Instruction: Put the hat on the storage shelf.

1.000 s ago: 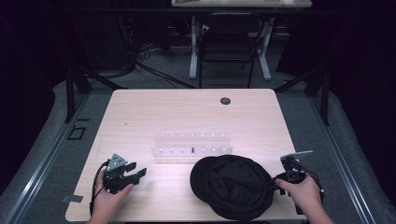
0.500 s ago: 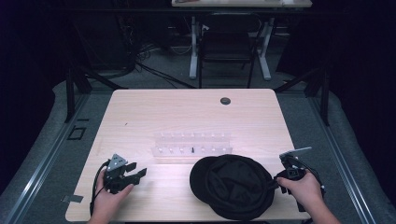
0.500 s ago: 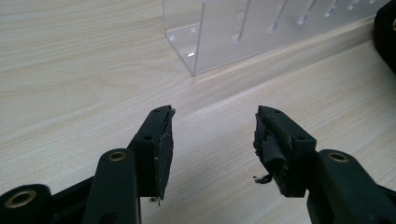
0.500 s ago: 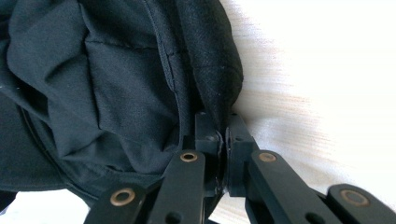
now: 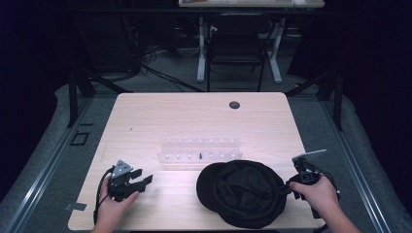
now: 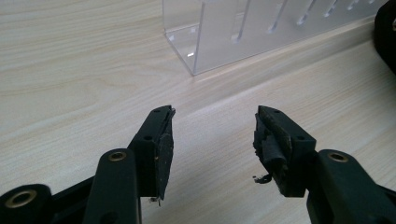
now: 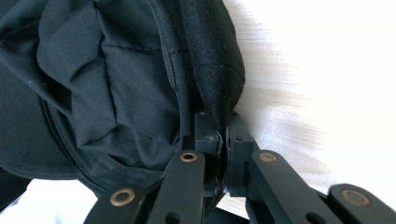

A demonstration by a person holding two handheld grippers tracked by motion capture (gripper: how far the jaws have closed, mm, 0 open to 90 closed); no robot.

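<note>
A light wooden table (image 5: 145,121) spans the middle of the high view. A black cap (image 5: 243,192) lies at its lower right edge. A clear plastic rack (image 5: 200,150) stands at centre. At lower right, the right gripper (image 7: 223,130) pinches the cap's edge. At lower left, the left gripper (image 6: 212,135) is spread wide, holding nothing.
</note>
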